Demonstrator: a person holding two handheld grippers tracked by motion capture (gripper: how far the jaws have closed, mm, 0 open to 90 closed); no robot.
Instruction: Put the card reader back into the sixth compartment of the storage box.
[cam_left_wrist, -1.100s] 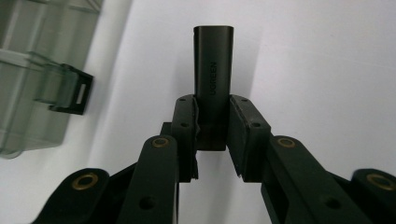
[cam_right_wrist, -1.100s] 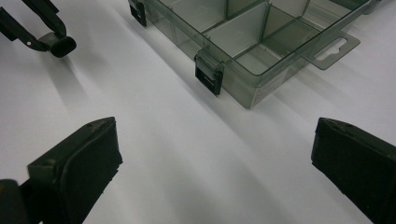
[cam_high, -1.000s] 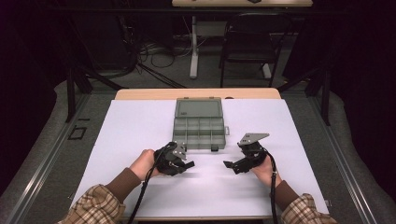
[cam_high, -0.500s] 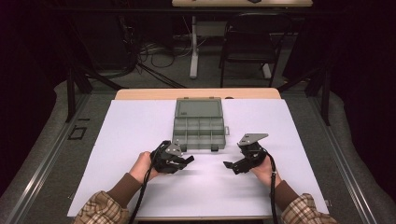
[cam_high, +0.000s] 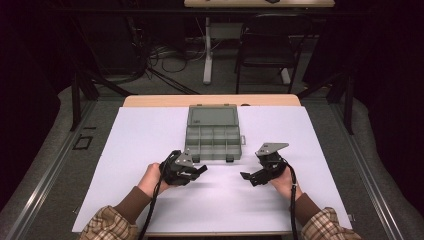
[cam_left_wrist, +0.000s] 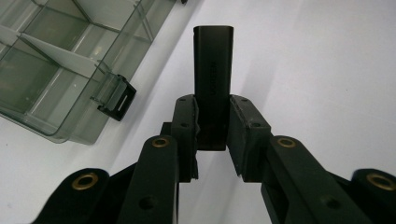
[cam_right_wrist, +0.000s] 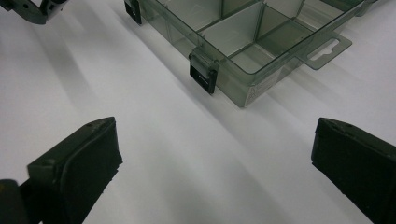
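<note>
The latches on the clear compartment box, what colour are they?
Black latches on the smoky-clear plastic compartment box, clearest in the right gripper view.

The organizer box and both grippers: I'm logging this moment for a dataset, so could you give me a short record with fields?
surface: white sheet over a table
box: clear grey compartment box, lid open, compartments look empty
latches: two black latches on the near wall
left gripper: shut on a small black rectangular block, beside the box's near corner
right gripper: jaws wide open, holding nothing, pointing at the box front
contact: neither gripper touches the box
</note>
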